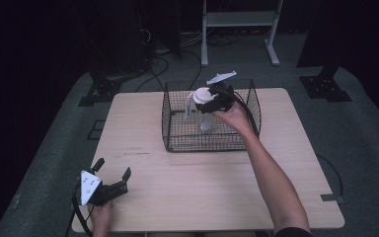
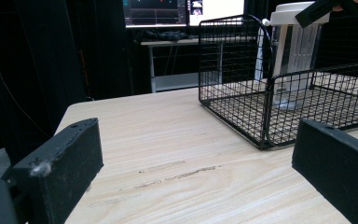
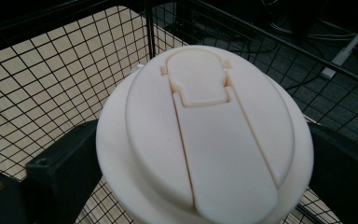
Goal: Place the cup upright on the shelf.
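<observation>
A clear tumbler point(image 1: 206, 120) with a white flip lid point(image 1: 202, 95) stands upright inside the black wire basket point(image 1: 167, 123). My right gripper point(image 1: 206, 100) comes from above and is shut on the lid's sides. In the right gripper view the lid point(image 3: 205, 140) sits between the two black jaws of the right gripper point(image 3: 205, 168). I cannot tell whether the tumbler's base touches the basket floor. My left gripper point(image 1: 112, 168) rests open on the table near its front left corner, holding nothing. Its own view looks past the left gripper point(image 2: 196, 177) to the basket point(image 2: 261, 93) and tumbler point(image 2: 303, 51).
The light wooden table point(image 1: 202, 187) carries the basket at its far middle. A person's right forearm point(image 1: 271, 173) reaches across the table's right half. Stands, cables and a white frame point(image 1: 237, 19) lie on the dark floor beyond.
</observation>
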